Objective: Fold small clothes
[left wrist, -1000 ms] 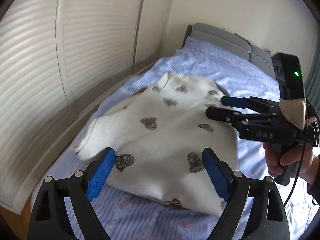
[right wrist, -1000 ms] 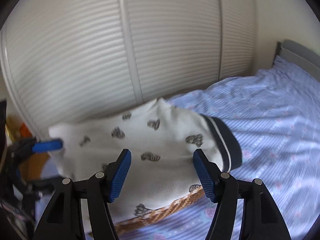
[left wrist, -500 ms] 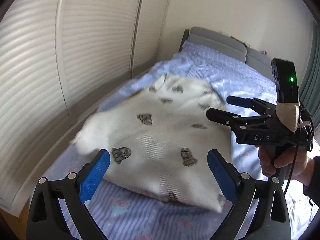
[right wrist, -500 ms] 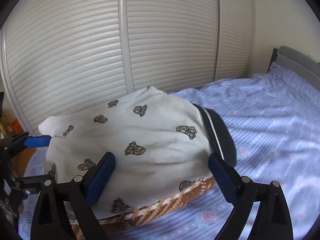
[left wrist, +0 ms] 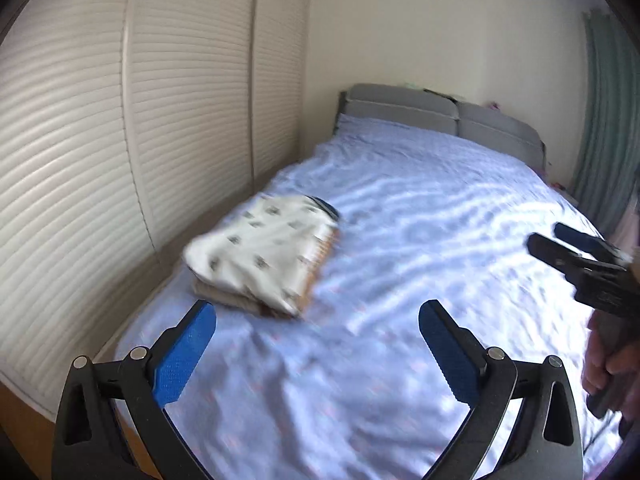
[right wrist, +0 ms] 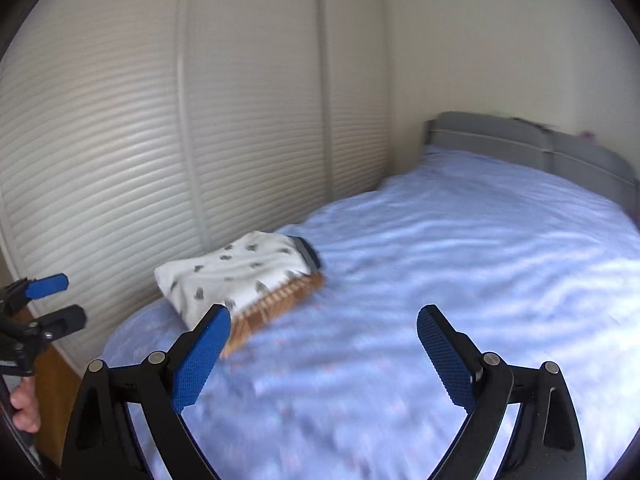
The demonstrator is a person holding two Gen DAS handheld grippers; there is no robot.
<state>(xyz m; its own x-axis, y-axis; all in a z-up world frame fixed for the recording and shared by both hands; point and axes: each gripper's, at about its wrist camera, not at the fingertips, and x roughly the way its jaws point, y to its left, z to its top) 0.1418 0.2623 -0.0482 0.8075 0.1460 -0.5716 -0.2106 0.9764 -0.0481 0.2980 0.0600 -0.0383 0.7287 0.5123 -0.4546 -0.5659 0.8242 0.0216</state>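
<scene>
A folded white garment with small dark prints (left wrist: 264, 248) lies on top of a stack near the bed's left edge, also in the right wrist view (right wrist: 236, 276). Under it a brown patterned garment (right wrist: 280, 300) shows at the edge, and a beige one (left wrist: 224, 296) at the bottom. My left gripper (left wrist: 316, 312) is pulled back from the stack, its jaws opening with nothing between them. My right gripper (right wrist: 324, 316) stands wide open and empty over the sheet, well short of the stack. Each gripper shows in the other's view: the right gripper (left wrist: 560, 240), the left gripper (right wrist: 60, 300).
The bed (left wrist: 420, 240) has a light blue patterned sheet and a grey headboard (left wrist: 400, 108). White slatted wardrobe doors (left wrist: 180, 120) run close along its left side. A green curtain (left wrist: 604, 120) hangs at the right. A hand (left wrist: 608, 368) holds the right gripper's handle.
Both grippers have drawn back and up from the white garment, which now lies free on the stack. Their jaws have spread wider. Much more of the bed is in view.
</scene>
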